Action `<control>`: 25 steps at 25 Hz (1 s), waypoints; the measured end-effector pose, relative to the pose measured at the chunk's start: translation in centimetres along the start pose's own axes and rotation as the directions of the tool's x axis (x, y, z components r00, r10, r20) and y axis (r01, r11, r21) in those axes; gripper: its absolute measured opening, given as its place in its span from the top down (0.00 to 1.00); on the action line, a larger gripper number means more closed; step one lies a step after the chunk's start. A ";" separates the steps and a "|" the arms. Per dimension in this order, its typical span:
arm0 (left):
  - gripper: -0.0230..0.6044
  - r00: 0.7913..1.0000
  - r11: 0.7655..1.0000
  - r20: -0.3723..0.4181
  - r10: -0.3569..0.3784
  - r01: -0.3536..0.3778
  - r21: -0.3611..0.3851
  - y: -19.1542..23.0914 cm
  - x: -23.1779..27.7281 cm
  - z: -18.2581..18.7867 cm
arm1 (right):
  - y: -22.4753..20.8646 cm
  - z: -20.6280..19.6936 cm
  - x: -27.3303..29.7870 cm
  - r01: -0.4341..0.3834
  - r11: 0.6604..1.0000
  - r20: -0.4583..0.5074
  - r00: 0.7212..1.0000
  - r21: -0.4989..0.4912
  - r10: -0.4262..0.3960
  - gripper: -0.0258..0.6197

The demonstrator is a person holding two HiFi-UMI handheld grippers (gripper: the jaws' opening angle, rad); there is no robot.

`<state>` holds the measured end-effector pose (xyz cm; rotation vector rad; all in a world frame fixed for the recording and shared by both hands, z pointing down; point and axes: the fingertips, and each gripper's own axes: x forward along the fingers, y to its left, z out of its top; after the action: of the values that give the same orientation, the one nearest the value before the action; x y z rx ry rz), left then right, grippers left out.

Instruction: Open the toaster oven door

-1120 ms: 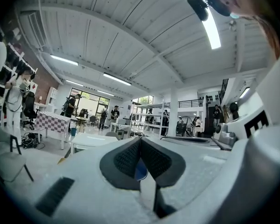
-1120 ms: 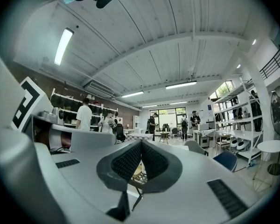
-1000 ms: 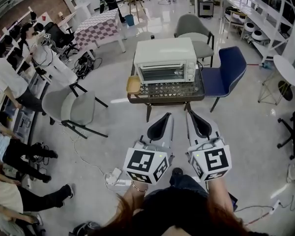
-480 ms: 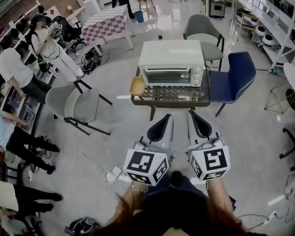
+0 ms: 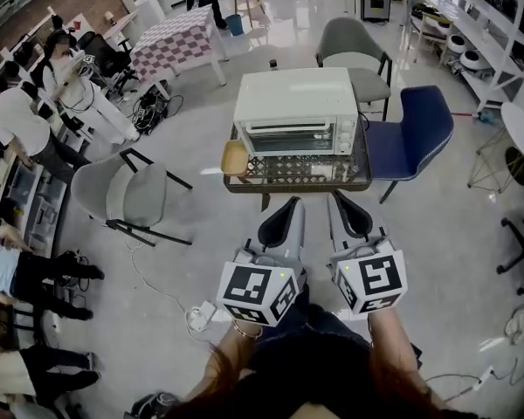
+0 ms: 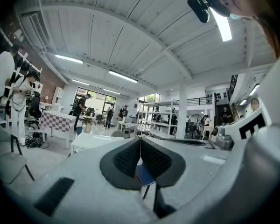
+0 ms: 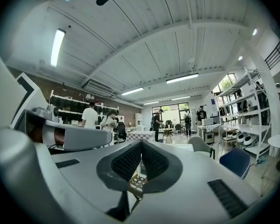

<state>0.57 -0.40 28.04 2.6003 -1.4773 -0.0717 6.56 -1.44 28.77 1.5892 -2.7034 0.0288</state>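
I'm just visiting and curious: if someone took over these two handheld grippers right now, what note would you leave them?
Left gripper: shut, empty.
Right gripper: shut, empty.
Both are side by side, short of the table, touching nothing.
Toaster oven sits on that table, its door closed.
Done: nothing yet.
Left: reach the door and pull it open.

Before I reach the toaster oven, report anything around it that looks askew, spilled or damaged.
Nothing stands out. The toaster oven sits square on the table, door shut, no spill visible. Only the tan tray sits right at the table's left end.
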 end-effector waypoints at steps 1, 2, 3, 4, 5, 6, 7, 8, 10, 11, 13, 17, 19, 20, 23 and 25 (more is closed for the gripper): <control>0.94 1.000 1.000 -0.002 -0.003 0.003 -0.001 0.3 0.5 0.1 | -0.3 -0.1 0.6 0.003 1.000 -0.005 1.000 0.001 -0.003 0.98; 0.94 1.000 1.000 -0.004 -0.007 0.007 -0.003 0.6 1.0 0.2 | -0.6 -0.2 1.2 0.007 1.000 -0.010 1.000 0.001 -0.007 0.98; 0.94 1.000 1.000 -0.006 -0.012 0.012 -0.005 1.0 1.4 0.2 | -0.8 -0.3 1.8 0.012 1.000 -0.015 1.000 0.000 -0.012 0.98; 0.94 1.000 1.000 -0.008 -0.015 0.015 -0.007 1.5 1.9 0.2 | -1.0 -0.5 2.5 0.017 1.000 -0.020 1.000 -0.001 -0.017 0.97; 0.94 1.000 1.000 -0.011 -0.018 0.018 -0.008 1.9 2.4 0.1 | -1.2 -0.7 3.2 0.022 1.000 -0.025 0.999 -0.001 -0.022 0.97; 0.94 1.000 1.000 -0.013 -0.021 0.021 -0.008 2.4 2.9 0.0 | -1.4 -0.9 3.9 0.027 1.000 -0.029 0.999 0.001 -0.026 0.98; 0.94 1.000 1.000 -0.016 -0.024 0.024 -0.010 2.8 3.5 -0.1 | -1.6 -1.0 4.5 0.030 1.000 -0.033 0.999 0.002 -0.030 0.98; 0.94 0.999 1.000 -0.018 -0.027 0.027 -0.011 3.2 4.0 -0.1 | -1.8 -1.2 5.1 0.032 0.999 -0.039 0.999 0.004 -0.031 0.98; 0.94 0.999 0.999 -0.020 -0.032 0.032 -0.012 4.1 5.1 -0.2 | -2.2 -1.5 6.4 0.035 0.999 -0.050 0.998 0.008 -0.035 0.98; 0.94 0.999 0.999 -0.022 -0.036 0.035 -0.011 4.5 5.6 -0.1 | -2.4 -1.6 7.0 0.040 0.999 -0.052 0.998 0.012 -0.039 0.98; 0.94 0.999 0.999 -0.025 -0.042 0.042 -0.010 5.4 6.6 -0.2 | -3.0 -1.8 8.2 0.050 0.999 -0.054 0.997 0.022 -0.049 0.98; 0.94 0.998 0.998 -0.026 -0.053 0.053 -0.017 7.0 8.3 -0.4 | -3.6 -2.7 10.5 0.050 0.998 -0.072 0.996 0.028 -0.048 0.97; 0.94 0.998 0.998 -0.023 -0.060 0.060 -0.020 7.9 8.8 -0.5 | -3.6 -3.2 11.6 0.055 0.998 -0.079 0.995 0.025 -0.053 0.97; 0.94 0.998 0.998 -0.023 -0.065 0.064 -0.020 8.3 9.1 -0.5 | -3.6 -3.2 12.1 0.059 0.998 -0.082 0.995 0.027 -0.056 0.97; 0.94 0.996 0.997 -0.028 -0.080 0.080 -0.018 9.1 10.1 -0.3 | -3.8 -3.3 13.6 0.071 0.997 -0.092 0.993 0.031 -0.068 0.97; 0.94 0.996 0.996 -0.029 -0.089 0.089 -0.019 9.6 10.7 -0.4 | -4.2 -3.7 14.5 0.081 0.996 -0.100 0.992 0.034 -0.077 0.97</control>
<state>-2.07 -14.40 30.25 2.6402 -1.3444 -0.0553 3.16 -16.04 32.69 1.6566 -2.5793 0.1557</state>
